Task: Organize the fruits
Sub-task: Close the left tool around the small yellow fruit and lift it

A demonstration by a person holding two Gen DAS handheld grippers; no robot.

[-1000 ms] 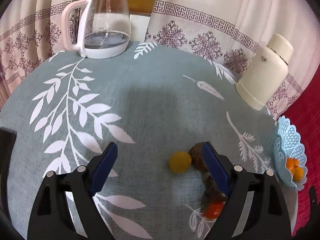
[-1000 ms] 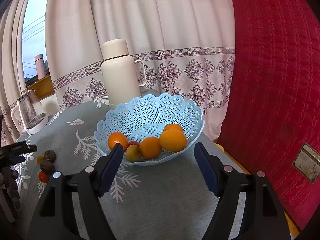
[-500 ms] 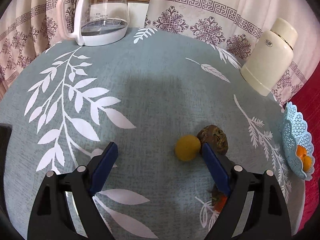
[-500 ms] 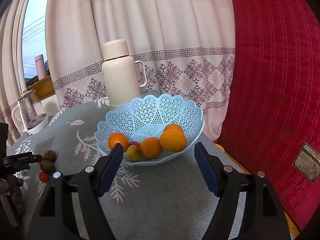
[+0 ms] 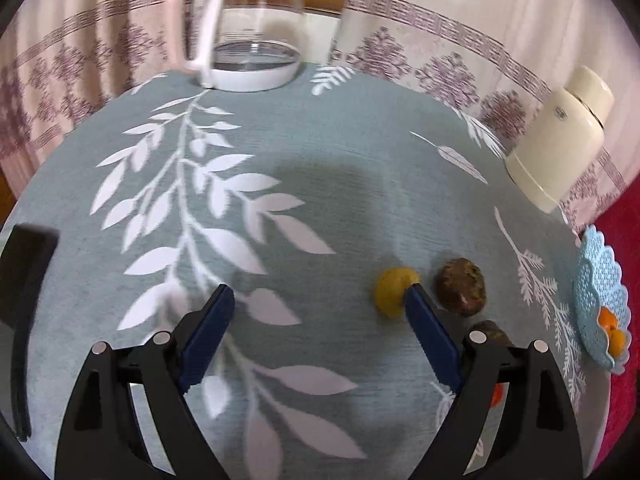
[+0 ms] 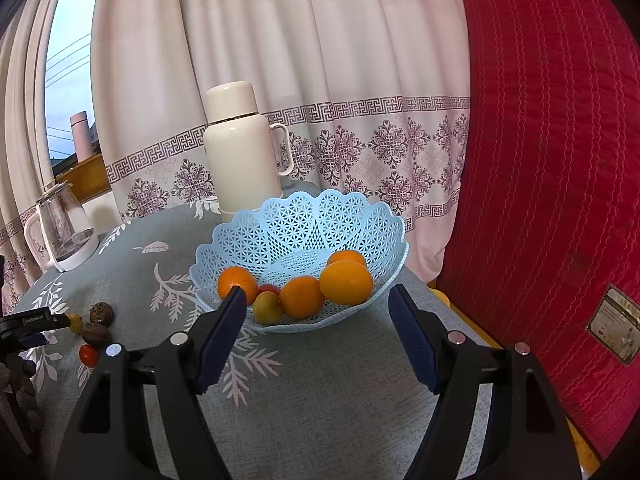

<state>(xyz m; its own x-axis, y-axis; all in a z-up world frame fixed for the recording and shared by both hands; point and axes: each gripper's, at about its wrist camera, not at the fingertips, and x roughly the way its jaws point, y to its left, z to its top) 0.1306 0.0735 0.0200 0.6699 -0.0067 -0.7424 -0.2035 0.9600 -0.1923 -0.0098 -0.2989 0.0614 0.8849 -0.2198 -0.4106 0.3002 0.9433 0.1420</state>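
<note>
In the left wrist view my left gripper point(image 5: 318, 300) is open and empty above the tablecloth. A small yellow fruit point(image 5: 392, 290) lies just inside its right fingertip point(image 5: 416, 300), partly hidden by it. Two brown rough fruits point(image 5: 460, 286) lie to the right of that finger, and a red tomato point(image 5: 497, 394) peeks from behind it. In the right wrist view my right gripper point(image 6: 318, 308) is open and empty in front of the light blue lattice basket point(image 6: 300, 224), which holds several oranges point(image 6: 346, 282) and a small yellow-red fruit point(image 6: 267, 307). The loose fruits point(image 6: 96, 326) show at the left.
A glass kettle point(image 5: 248, 28) stands at the table's far edge. A cream thermos point(image 6: 240, 148) stands behind the basket. The basket also shows at the right edge of the left wrist view point(image 5: 600, 300). A red cushion point(image 6: 552, 180) rises beside the table on the right.
My left gripper has moved forward and right, so the yellow fruit now lies against its right fingertip. The right gripper has not moved.
</note>
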